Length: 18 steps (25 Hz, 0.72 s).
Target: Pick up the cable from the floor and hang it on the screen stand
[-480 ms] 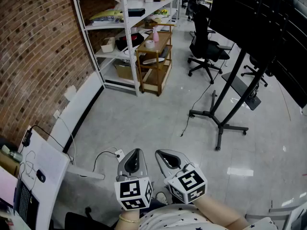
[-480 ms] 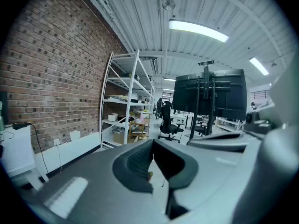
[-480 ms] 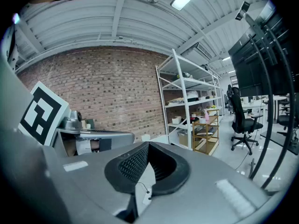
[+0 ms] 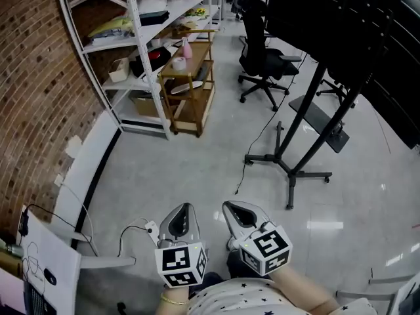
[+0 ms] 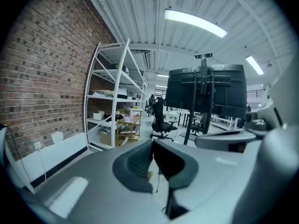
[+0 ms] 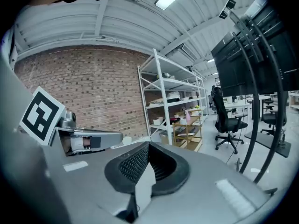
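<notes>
A thin black cable (image 4: 254,146) runs down from the screen stand (image 4: 307,120) to the grey floor, where its loose end (image 4: 237,190) lies beside the stand's base (image 4: 289,170). The big dark screen (image 4: 341,18) fills the top right. Both grippers are held low in front of me, well short of the cable. My left gripper (image 4: 186,210) and right gripper (image 4: 230,209) are shut and hold nothing. In the left gripper view the jaw tips (image 5: 153,143) meet, with the stand (image 5: 192,120) beyond. In the right gripper view the tips (image 6: 148,146) also touch.
White metal shelving (image 4: 131,44) lines the brick wall (image 4: 39,90) at the left, with a wooden cart (image 4: 190,77) in front of it. A black office chair (image 4: 262,64) stands behind the stand. A white lead (image 4: 131,231) lies near the wall at lower left.
The view has moved forward and slightly left: shelving, cart and stand sit lower and more to the left in frame. Both grippers stay shut side by side.
</notes>
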Tool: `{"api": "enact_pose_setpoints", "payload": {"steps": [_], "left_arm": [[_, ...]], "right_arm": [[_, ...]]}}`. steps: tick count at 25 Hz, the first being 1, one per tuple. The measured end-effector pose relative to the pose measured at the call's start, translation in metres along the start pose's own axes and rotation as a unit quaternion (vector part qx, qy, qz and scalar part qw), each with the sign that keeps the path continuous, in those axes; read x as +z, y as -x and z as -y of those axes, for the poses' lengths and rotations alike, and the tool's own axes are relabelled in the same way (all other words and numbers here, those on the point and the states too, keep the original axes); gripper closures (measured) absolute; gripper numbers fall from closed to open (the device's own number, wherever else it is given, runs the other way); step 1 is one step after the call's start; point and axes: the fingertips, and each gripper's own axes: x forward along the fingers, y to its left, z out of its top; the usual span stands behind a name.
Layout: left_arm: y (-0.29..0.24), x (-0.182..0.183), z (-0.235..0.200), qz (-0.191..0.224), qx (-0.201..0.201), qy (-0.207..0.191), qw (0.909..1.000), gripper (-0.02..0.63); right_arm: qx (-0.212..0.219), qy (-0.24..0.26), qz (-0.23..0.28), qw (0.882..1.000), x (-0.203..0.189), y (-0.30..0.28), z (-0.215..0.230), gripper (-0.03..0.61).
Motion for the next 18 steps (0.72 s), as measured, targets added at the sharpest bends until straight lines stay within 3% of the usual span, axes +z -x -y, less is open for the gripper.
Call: {"api": "enact_pose_setpoints", "payload": {"steps": [12,18], "left_arm": [[-0.241,0.071,0.099,0.004,-0.067,-0.020,0.9975,0.606],[-0.323,0.075,0.139,-0.022,-0.098,-0.021,0.9947,0.606]], "right_arm": [[-0.074,-0.005,-0.008,0.997,0.048,-0.060,0.255,0.581],[-0.105,-0.042,-0.029,0.993,0.040,-0.075,0.339,0.581]]}}
